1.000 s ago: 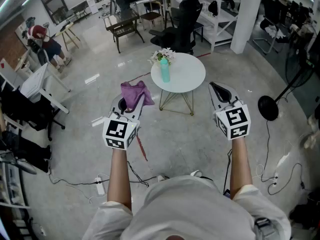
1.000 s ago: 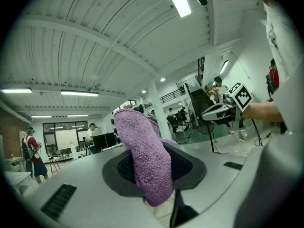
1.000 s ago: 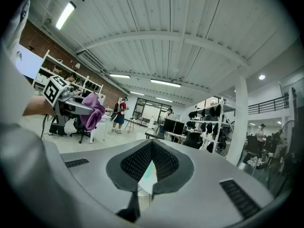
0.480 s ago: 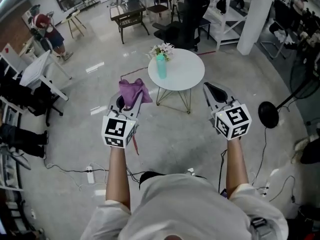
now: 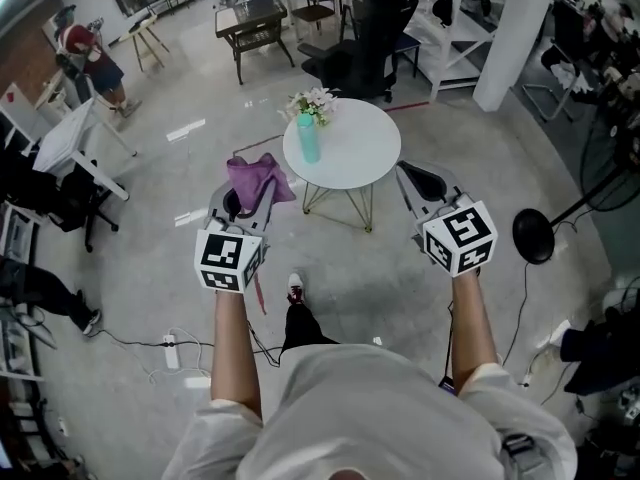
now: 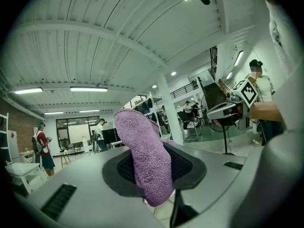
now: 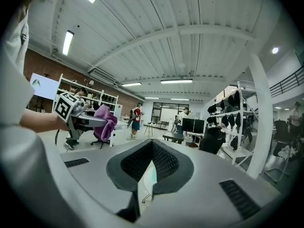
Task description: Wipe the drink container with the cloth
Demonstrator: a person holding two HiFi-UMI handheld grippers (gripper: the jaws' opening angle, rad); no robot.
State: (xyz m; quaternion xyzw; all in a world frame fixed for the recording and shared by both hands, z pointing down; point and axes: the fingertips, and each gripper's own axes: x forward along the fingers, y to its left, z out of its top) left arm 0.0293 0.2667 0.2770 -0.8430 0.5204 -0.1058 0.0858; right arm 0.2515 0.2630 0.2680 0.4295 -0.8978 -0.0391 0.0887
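Note:
A teal drink bottle [image 5: 308, 138] stands upright on the left part of a small round white table [image 5: 355, 153], beside a bunch of flowers [image 5: 311, 101]. My left gripper [image 5: 243, 193] is shut on a purple cloth [image 5: 255, 179], which droops over its jaws [image 6: 145, 163]; it hangs left of the table, short of the bottle. My right gripper [image 5: 417, 180] is shut with nothing in it, just off the table's right edge. In the right gripper view the bottle's teal shows through the slit between the jaws [image 7: 150, 175], and the left gripper with the cloth [image 7: 105, 122] is at the left.
A black fan on a round base [image 5: 534, 236] stands at the right with cables on the floor. A dark table [image 5: 252, 30], office chairs [image 5: 360, 43] and a white pillar [image 5: 512, 28] lie beyond the round table. A person [image 5: 88, 63] stands far left.
The view has moved forward: the table and bottle sit nearer and more to the left. Both grippers keep their hold and stance. A foot shows below between my arms.

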